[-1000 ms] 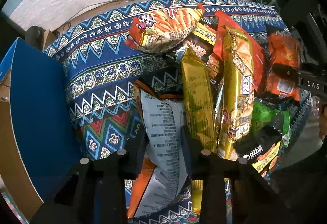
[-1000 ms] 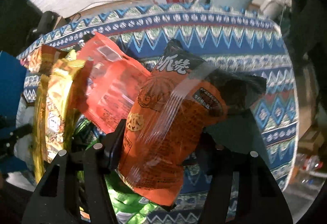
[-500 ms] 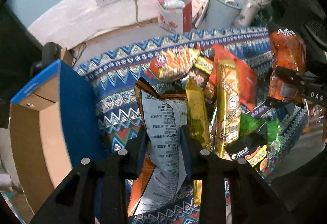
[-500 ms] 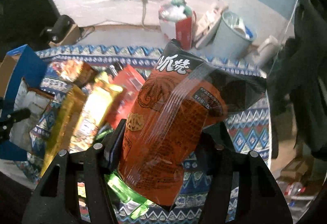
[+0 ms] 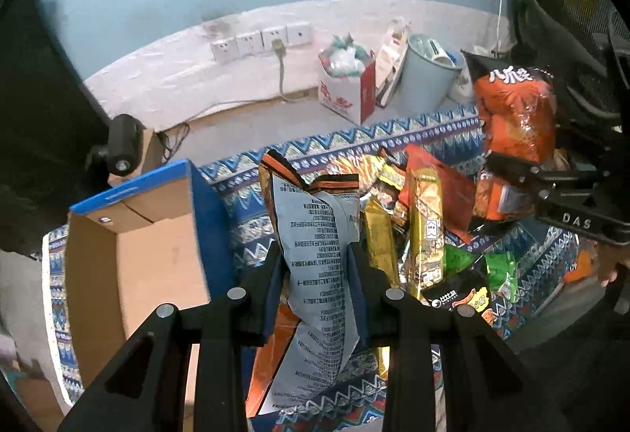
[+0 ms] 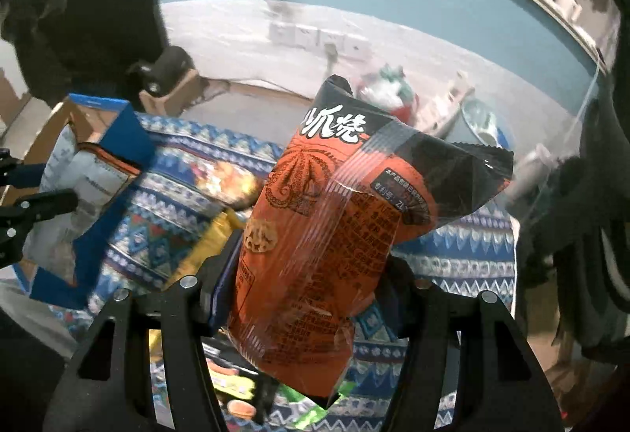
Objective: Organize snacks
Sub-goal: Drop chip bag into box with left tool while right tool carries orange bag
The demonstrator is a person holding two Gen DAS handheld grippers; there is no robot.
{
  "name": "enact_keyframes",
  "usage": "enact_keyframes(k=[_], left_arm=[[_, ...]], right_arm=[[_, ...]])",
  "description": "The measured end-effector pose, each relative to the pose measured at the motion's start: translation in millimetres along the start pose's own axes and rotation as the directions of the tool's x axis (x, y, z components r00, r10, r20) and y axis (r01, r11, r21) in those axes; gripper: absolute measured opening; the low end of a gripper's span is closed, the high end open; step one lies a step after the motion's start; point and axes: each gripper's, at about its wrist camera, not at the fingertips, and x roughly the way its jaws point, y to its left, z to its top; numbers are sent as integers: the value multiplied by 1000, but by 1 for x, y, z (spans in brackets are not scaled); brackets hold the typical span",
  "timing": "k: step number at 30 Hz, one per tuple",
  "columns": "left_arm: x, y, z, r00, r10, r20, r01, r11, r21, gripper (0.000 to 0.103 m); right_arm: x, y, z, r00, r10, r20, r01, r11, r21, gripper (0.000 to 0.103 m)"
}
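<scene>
My left gripper (image 5: 315,274) is shut on an orange snack bag with a grey printed back (image 5: 315,254), held up above the table. My right gripper (image 6: 311,274) is shut on an orange and black snack bag (image 6: 327,235), also lifted; that bag shows in the left wrist view (image 5: 516,117) at the right. A pile of snack packets (image 5: 421,227) lies on the patterned cloth (image 5: 244,219). An open cardboard box with blue sides (image 5: 149,251) stands at the left of the table; it also shows in the right wrist view (image 6: 130,140).
Beyond the table are a red and white box (image 5: 346,89), a pale blue bin (image 5: 425,77) and wall sockets (image 5: 260,42). A black camera mount (image 5: 122,144) sits behind the box. A dark chair (image 5: 571,18) stands at the right.
Both grippers have risen with their bags. The table and snack pile have dropped lower in both views, and the open box has come into view at the left.
</scene>
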Motion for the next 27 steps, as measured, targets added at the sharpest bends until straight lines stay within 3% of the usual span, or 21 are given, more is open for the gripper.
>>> enact_keyframes(k=[15,27], left_arm=[[-46,56,-12,992,73,107,-64,995,-80,32],[-34,127,-46,991,127,51,-114,971,-212,32]], right_arm=[[-14,82,39,992,119,44,-113,987,-111,60],[0,156,66,977,213,12,-206,958,-199,60]])
